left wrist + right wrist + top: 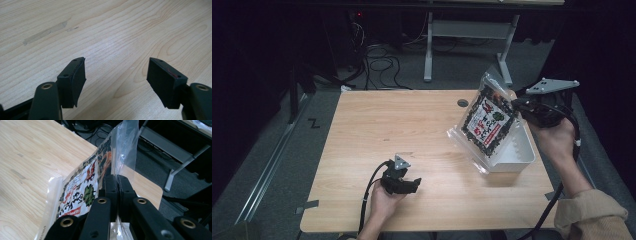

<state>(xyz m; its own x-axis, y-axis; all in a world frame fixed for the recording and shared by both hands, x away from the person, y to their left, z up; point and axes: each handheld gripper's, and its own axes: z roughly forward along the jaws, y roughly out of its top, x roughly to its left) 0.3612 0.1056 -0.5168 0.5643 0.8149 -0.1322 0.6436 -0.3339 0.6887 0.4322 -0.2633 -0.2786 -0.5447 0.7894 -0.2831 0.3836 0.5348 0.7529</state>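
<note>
Jaws of right gripper (515, 106) pinch bag (488, 121) | white bin (522, 155) beneath

Light falls from above onto the worktop (412, 125), which is evenly lit while the room around it sinks into near black. The high view is soft and grainy. In the right gripper view the clear bag (125, 145) catches pale glare, and the near jaws blur.

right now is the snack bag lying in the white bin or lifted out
Lifted, tilted: the right gripper pinches the snack bag by its edge above the white bin.
</note>
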